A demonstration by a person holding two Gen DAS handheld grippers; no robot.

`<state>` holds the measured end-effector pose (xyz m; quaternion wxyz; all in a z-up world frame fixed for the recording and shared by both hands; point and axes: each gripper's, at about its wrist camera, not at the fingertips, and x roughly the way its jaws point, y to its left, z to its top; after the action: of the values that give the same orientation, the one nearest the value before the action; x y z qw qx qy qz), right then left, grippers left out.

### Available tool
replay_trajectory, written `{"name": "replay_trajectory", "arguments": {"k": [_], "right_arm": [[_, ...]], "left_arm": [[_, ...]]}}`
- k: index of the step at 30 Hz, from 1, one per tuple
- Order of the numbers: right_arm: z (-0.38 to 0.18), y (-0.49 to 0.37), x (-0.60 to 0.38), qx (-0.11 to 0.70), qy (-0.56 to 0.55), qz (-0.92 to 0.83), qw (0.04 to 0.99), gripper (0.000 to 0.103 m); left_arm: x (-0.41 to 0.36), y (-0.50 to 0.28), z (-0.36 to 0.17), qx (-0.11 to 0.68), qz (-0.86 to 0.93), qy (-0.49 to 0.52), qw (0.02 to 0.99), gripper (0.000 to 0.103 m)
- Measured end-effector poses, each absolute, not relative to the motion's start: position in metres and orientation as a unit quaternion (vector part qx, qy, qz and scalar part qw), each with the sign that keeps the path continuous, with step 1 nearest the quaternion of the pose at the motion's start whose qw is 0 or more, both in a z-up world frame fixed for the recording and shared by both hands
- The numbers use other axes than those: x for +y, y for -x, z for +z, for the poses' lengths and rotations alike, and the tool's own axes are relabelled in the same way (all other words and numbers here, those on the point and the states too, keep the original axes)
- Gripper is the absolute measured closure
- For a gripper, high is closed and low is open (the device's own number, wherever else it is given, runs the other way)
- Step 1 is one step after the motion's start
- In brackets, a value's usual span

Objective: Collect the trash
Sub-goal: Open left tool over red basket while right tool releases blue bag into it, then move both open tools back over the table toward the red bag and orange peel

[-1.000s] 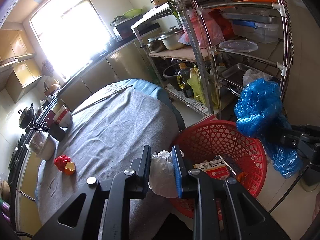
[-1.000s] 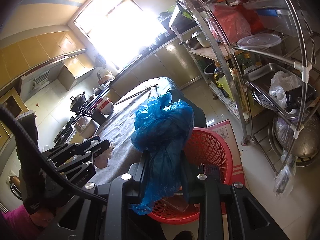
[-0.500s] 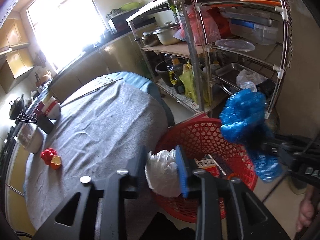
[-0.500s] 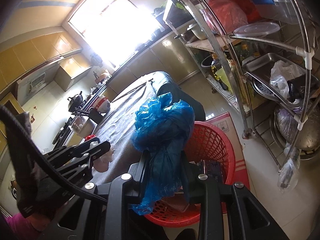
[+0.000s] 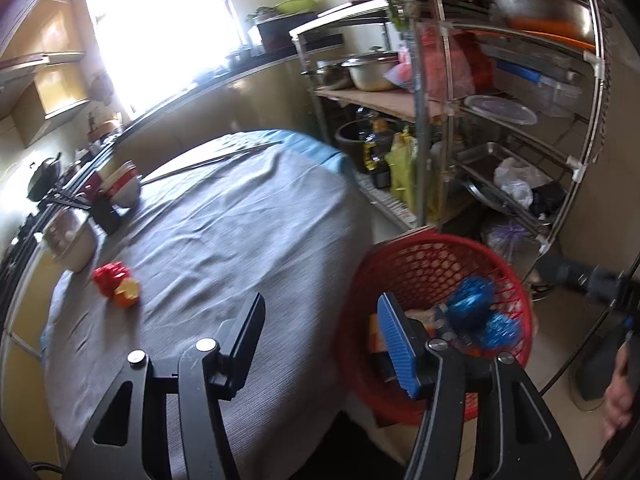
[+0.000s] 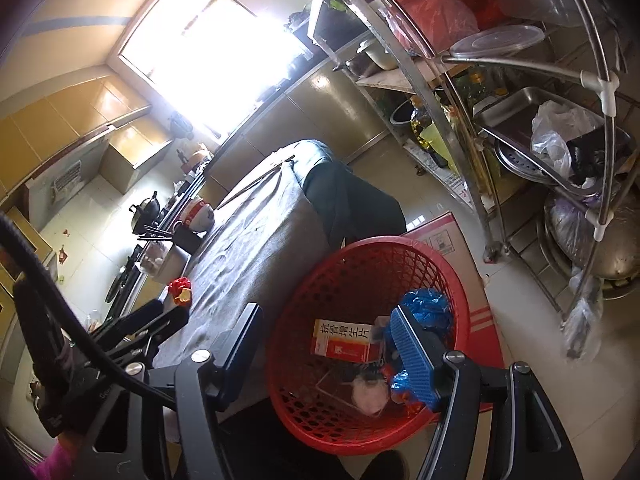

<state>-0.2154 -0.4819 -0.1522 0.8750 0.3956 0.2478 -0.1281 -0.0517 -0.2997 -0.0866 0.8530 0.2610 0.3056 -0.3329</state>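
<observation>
My left gripper point(image 5: 320, 340) hangs over the table's near edge beside the red mesh basket point(image 5: 420, 240), jaws opening, nothing between them. My right gripper point(image 6: 326, 350) is above the basket point(image 6: 360, 244), jaws opening and empty too. In the basket lie the crumpled blue plastic bag point(image 6: 424, 306), a red-and-white carton point(image 6: 344, 340) and a pale paper wad point(image 6: 368, 394). The left wrist view shows the blue bag point(image 5: 472, 308) inside as well. A red and orange scrap point(image 5: 116, 284) lies on the grey tablecloth point(image 5: 224, 240), far left. The left gripper's fingers point(image 6: 152, 320) show near that scrap point(image 6: 180, 290).
A metal rack point(image 5: 444, 128) crowded with pots, trays and bags stands right behind the basket. A cardboard box point(image 6: 440, 236) lies on the floor by the basket. Bowls point(image 5: 124, 188), a chopstick holder and a pot point(image 5: 72, 240) stand along the table's left side. A hand point(image 5: 620, 400) shows at the right edge.
Both grippers went from shut to open. The white wad left my left gripper and the blue bag left my right; both now lie in the basket. My left gripper shifted left toward the table.
</observation>
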Motion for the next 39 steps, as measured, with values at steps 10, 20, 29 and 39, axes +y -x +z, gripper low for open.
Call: {"name": "replay_trajectory", "arguments": {"k": [10,20,29,39], "right_arm": [[-0.14,0.204,-0.46,0.265,-0.376,-0.105,0.882,0.032],[-0.103,0.189,-0.428,0.268,-0.327,-0.087,0.902,0.032],[-0.069,0.174,-0.388,0.27,-0.269,-0.065,0.922,0.032],[-0.049,0.153,-0.347,0.28,-0.219,-0.042,0.934,0.032]], "left_arm": [[-0.207,0.039,-0.079,0.302,-0.241,-0.254,0.887,0.038],[-0.128,0.028,-0.044,0.274,-0.168,-0.193,0.927,0.03],[-0.093,0.026,-0.046,0.29,-0.148,-0.165,0.931,0.03],[-0.057,0.019,-0.043,0.289,-0.121,-0.131,0.94,0.03]]}}
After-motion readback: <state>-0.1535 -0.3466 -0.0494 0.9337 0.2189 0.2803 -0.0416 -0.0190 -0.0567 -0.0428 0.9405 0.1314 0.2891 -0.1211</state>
